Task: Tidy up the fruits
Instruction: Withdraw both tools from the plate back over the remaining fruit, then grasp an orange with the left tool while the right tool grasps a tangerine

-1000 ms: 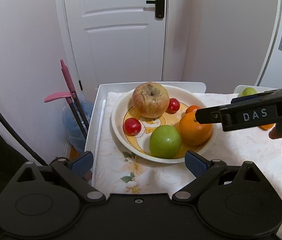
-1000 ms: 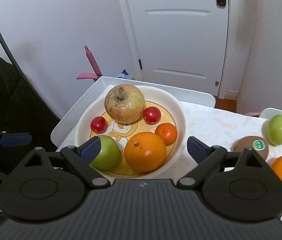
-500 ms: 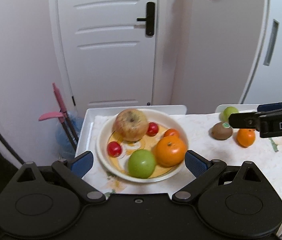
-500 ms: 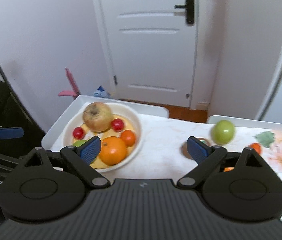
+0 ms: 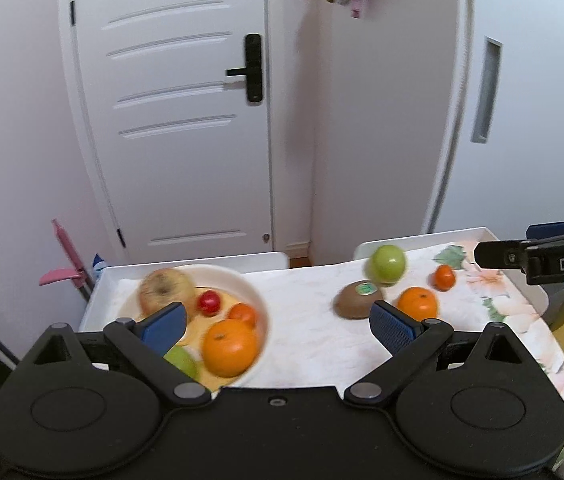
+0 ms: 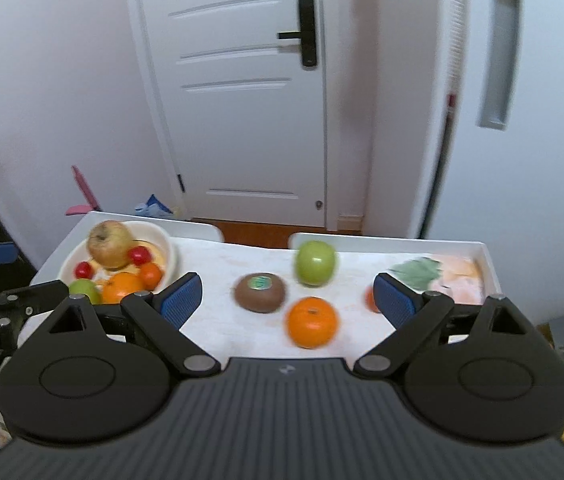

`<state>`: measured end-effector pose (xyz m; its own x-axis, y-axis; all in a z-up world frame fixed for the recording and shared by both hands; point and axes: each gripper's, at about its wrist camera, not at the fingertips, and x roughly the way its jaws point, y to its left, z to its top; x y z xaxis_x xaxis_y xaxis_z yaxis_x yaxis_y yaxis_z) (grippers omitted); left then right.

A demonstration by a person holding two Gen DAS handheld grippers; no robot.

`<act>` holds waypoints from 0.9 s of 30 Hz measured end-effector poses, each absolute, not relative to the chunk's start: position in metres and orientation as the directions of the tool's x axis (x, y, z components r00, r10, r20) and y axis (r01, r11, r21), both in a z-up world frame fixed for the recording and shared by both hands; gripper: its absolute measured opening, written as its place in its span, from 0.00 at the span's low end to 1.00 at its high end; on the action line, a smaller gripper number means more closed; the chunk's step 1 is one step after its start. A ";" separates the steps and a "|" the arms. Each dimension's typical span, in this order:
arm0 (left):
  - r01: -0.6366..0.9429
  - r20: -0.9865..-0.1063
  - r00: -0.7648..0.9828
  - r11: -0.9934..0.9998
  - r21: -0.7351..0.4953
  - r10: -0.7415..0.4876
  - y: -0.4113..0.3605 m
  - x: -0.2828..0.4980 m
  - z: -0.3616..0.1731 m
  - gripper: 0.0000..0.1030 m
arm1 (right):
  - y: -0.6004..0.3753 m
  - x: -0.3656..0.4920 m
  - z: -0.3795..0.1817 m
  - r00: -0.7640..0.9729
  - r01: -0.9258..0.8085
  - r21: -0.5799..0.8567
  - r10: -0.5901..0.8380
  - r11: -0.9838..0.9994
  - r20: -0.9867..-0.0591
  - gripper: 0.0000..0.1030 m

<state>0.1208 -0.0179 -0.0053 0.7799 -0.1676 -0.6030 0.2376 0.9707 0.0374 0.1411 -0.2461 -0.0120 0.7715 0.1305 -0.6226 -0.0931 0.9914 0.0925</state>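
Loose fruit on the bench (image 6: 218,280): kiwi (image 6: 260,293), green apple (image 6: 315,263), orange (image 6: 313,322) close together, a small tangerine (image 5: 443,277) just beyond (views partly blurred). Bowl (image 5: 256,304) at the bench's left end holds six fruits. Left tongs (image 5: 278,324) and right tongs (image 6: 288,300) both released, empty, above the bench.

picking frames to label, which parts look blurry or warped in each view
Left wrist view: the bowl and its fruit are motion-smeared, the kiwi slightly soft, the door bowed by the fisheye. Right wrist view: the green apple, orange and kiwi are smeared, the far-right tablecloth washed out and soft; both grippers' own bodies stay sharp.
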 end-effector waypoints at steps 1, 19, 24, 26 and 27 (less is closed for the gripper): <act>0.238 -0.604 0.779 0.971 0.037 -0.168 -0.026 0.121 -0.006 0.97 | -0.256 0.142 -0.013 0.770 -0.091 0.091 0.128 0.992 -0.625 1.00; 0.224 -0.668 0.730 0.974 0.035 -0.144 -0.167 0.169 -0.062 0.96 | -0.374 0.218 -0.065 0.712 -0.175 0.087 0.187 0.981 -0.677 1.00; 0.199 -0.688 0.715 0.980 0.029 -0.125 -0.186 0.191 -0.086 0.94 | -0.380 0.241 -0.089 0.677 -0.225 0.092 0.223 0.970 -0.701 0.97; 0.193 -0.700 0.704 0.981 0.024 -0.122 -0.192 0.200 -0.097 0.92 | -0.379 0.249 -0.099 0.661 -0.246 0.092 0.237 0.965 -0.713 0.96; 0.196 -0.707 0.696 0.980 0.018 -0.126 -0.195 0.202 -0.100 0.89 | -0.379 0.252 -0.104 0.652 -0.256 0.092 0.243 0.962 -0.718 0.94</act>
<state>0.2025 -0.1953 -0.1004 0.6958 -0.1257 -0.7072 0.1958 0.9805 0.0183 0.2521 -0.3786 -0.1041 0.6521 0.2427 -0.7182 -0.2563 0.9622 0.0925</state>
